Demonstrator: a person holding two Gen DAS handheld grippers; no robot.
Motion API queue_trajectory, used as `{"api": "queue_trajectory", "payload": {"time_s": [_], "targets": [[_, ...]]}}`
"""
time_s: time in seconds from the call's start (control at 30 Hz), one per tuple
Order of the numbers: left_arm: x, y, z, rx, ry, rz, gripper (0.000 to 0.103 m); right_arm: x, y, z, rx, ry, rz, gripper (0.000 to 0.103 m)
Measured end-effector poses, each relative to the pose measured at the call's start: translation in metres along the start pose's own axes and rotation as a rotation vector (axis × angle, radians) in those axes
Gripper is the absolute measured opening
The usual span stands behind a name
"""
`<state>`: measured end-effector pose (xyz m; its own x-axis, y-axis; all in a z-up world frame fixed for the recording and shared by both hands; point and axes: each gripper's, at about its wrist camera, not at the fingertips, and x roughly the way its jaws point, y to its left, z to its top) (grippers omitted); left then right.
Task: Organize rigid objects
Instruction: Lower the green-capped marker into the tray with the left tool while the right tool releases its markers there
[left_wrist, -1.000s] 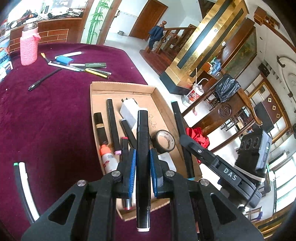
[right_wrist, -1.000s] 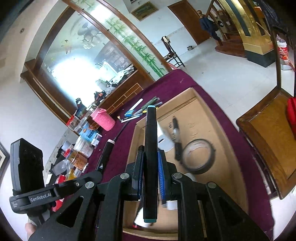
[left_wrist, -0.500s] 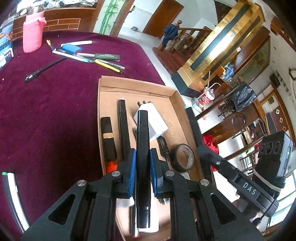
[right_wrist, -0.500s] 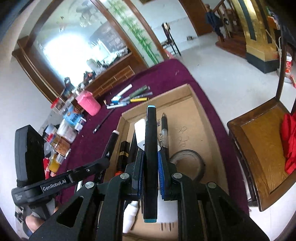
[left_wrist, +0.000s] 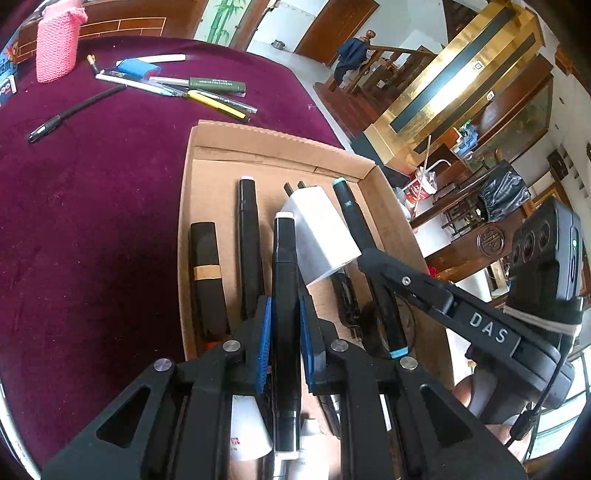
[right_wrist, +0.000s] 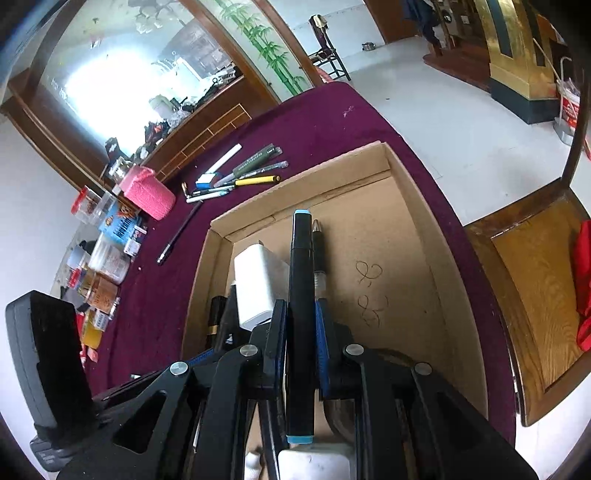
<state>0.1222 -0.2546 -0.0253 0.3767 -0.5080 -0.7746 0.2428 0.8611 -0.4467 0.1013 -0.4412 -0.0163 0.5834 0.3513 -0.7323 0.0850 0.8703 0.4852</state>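
My left gripper (left_wrist: 283, 308) is shut on a black marker with white ends (left_wrist: 284, 280), held low over the cardboard tray (left_wrist: 280, 142). My right gripper (right_wrist: 300, 312) is shut on a black marker with blue ends (right_wrist: 301, 280), also over the tray (right_wrist: 436, 243); the same marker with blue ends (left_wrist: 364, 243) shows in the left wrist view. Lying in the tray are a white charger (left_wrist: 323, 238), a long black marker (left_wrist: 248, 236), a black tube with a gold band (left_wrist: 207, 273) and a dark pen (right_wrist: 318, 247). The tray's near end is hidden behind the grippers.
Loose pens (left_wrist: 207, 88), a blue eraser (left_wrist: 137, 68) and a black pen (left_wrist: 74, 112) lie on the maroon cloth (left_wrist: 92, 221) beyond the tray. A pink knitted holder (left_wrist: 57, 44) stands at the back. Jars and boxes (right_wrist: 107, 236) crowd the far left. A wooden chair (right_wrist: 532, 295) stands right of the table.
Both grippers have come lower and further over the tray, each still holding its marker. The tray's contents now look larger and closer, and the tape roll has slipped behind the grippers.
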Motion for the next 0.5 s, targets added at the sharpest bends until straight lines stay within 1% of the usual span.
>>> {"api": "queue_trajectory", "payload": {"time_s": [0.4,0.5], "targets": [[-0.0013,0.0016,-0.0034,-0.010,0.004,-0.026,0.012,0.0106,0.0029,0.0037,-0.023,0.035,-0.052,0.014],[-0.0025,0.0015,-0.0030,-0.008,0.006,-0.030,0.012,0.0100,0.0061,0.0039,-0.026,0.031,-0.058,0.014]]}}
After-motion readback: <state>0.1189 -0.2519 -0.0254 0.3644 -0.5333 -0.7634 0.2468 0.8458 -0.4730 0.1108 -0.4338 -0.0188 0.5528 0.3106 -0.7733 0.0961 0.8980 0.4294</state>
